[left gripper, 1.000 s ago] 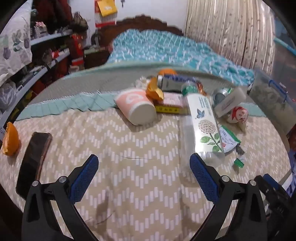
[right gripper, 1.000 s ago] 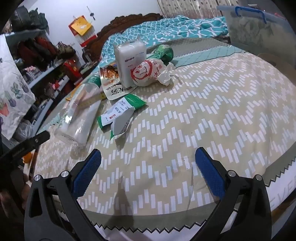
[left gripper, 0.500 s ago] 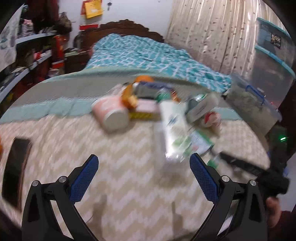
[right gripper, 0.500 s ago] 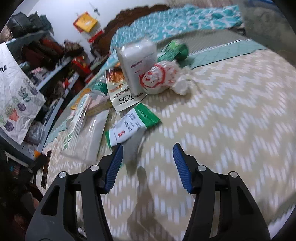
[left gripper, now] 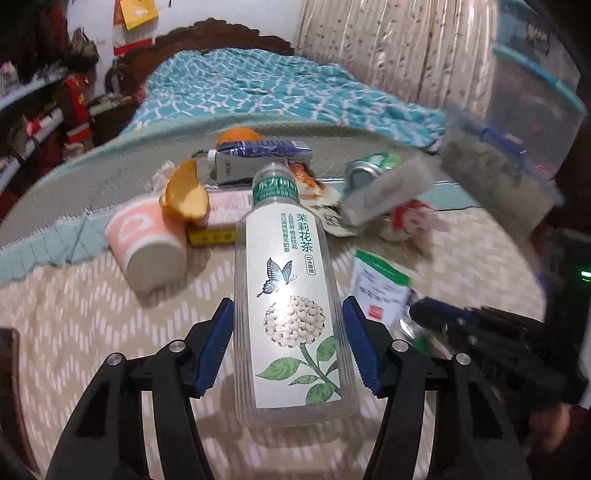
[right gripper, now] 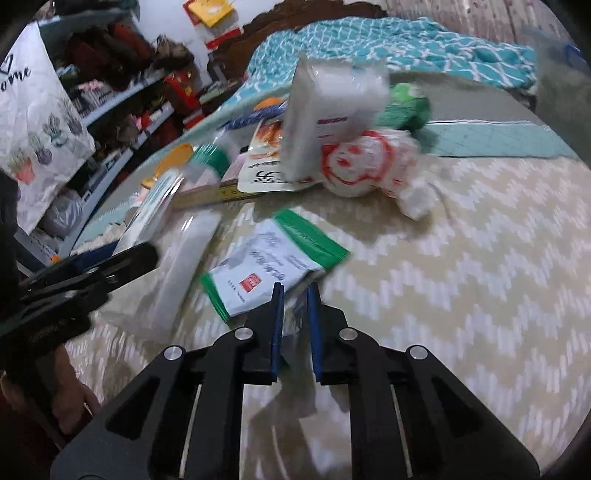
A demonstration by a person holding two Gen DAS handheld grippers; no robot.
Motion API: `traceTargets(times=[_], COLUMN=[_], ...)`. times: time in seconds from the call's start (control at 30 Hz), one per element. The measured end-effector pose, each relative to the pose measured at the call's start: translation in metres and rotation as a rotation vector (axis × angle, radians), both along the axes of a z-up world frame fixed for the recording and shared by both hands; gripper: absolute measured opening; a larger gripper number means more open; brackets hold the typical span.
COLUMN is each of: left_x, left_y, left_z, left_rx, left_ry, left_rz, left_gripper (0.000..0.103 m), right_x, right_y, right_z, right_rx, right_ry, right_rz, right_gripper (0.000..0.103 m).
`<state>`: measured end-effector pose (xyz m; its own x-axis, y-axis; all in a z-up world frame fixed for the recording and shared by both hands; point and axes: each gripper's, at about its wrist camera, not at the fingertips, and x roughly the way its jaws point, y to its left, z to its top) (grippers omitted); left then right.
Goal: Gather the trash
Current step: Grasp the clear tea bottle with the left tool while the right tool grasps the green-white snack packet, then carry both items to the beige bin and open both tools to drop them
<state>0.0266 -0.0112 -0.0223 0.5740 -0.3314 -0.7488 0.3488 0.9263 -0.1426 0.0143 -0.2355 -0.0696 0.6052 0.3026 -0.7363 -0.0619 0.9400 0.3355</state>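
Two blue pads [left gripper: 218, 347] of the left gripper [left gripper: 288, 349], just closing, are pressed against a bottle [left gripper: 288, 295] lying toward twelve o'clock on the cloth [left gripper: 74, 325]. From the right wrist, the right gripper [right gripper: 294, 325], just closed, is pinched on clear film beneath a green-edged packet [right gripper: 273, 266] at eleven o'clock.

A bed [left gripper: 258, 92] with a teal patterned cover and a dark carved wooden headboard [left gripper: 207, 37] is seen at the back, set against a white wall [left gripper: 229, 11]. Pale patterned curtains [left gripper: 399, 51] are hung to its right. Cluttered shelves [right gripper: 122, 99] are ranged along the left — their contents too blurred to be told. Stacked clear storage boxes [left gripper: 532, 96] are placed at the right. The foreground is covered by a beige zigzag-patterned cloth [right gripper: 461, 277].
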Motion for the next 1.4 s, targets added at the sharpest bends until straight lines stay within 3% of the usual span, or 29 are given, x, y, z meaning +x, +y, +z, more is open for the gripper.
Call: traceTargets(times=[0.1, 0.2, 0.27, 0.3, 0.33, 0.43, 0.67, 0.7, 0.77, 0.8, 0.83, 0.93, 1.2, 1.33, 1.4], left_x=[-0.020, -0.035, -0.042, -0.042, -0.041, -0.041, -0.050, -0.052, -0.054, -0.057, -0.059, -0.063, -0.063, -0.049, -0.039], left_y=[0.018, 0.036, 0.043, 0.046, 0.047, 0.049, 0.059, 0.062, 0.066, 0.068, 0.070, 0.068, 0.015, -0.046, -0.084], left_z=[0.000, -0.004, -0.005, -0.006, -0.006, -0.005, 0.000, 0.000, 0.002, 0.003, 0.005, 0.009, 0.017, 0.021, 0.020], left_rx=[-0.025, -0.070, -0.097, -0.108, -0.118, -0.129, -0.127, -0.126, -0.120, -0.117, -0.115, -0.126, -0.217, -0.240, -0.227], left_ry=[0.014, 0.056, 0.066, 0.069, 0.075, 0.076, 0.049, 0.044, 0.030, 0.021, 0.013, 0.016, 0.084, 0.128, 0.126], left_rz=[-0.050, -0.076, -0.066, -0.059, -0.056, -0.048, -0.065, -0.064, -0.062, -0.064, -0.069, -0.114, -0.357, -0.472, -0.528], left_gripper=[0.057, 0.057, 0.058, 0.058, 0.058, 0.058, 0.058, 0.058, 0.057, 0.057, 0.057, 0.055, 0.055, 0.055, 0.055], right_x=[-0.011, -0.020, -0.019, -0.014, -0.012, -0.005, 0.029, 0.034, 0.030, 0.026, 0.022, 0.004, -0.062, -0.078, -0.079], right_y=[-0.015, -0.037, -0.045, -0.045, -0.041, -0.018, 0.048, 0.061, 0.074, 0.077, 0.076, 0.052, -0.054, -0.121, -0.160], right_z=[0.001, 0.008, 0.015, 0.016, 0.017, 0.021, 0.003, -0.002, -0.005, -0.003, -0.001, 0.005, 0.032, 0.029, 0.022], right_rx=[0.039, 0.015, 0.025, 0.037, 0.043, 0.025, -0.160, -0.225, -0.315, -0.328, -0.321, -0.247, -0.105, -0.075, -0.007], right_ry=[0.006, -0.017, -0.035, -0.027, -0.035, -0.054, 0.030, 0.039, 0.011, -0.005, -0.004, -0.018, -0.110, -0.130, -0.123], right_rz=[-0.023, -0.076, -0.115, -0.119, -0.118, -0.053, 0.040, 0.072, 0.107, 0.143, 0.155, 0.127, -0.115, -0.293, -0.355], right_gripper=[0.015, 0.016, 0.020, 0.048, 0.099, 0.094, 0.090, 0.090, 0.078, 0.057, 0.029, 0.014, 0.014, 0.014, 0.014])
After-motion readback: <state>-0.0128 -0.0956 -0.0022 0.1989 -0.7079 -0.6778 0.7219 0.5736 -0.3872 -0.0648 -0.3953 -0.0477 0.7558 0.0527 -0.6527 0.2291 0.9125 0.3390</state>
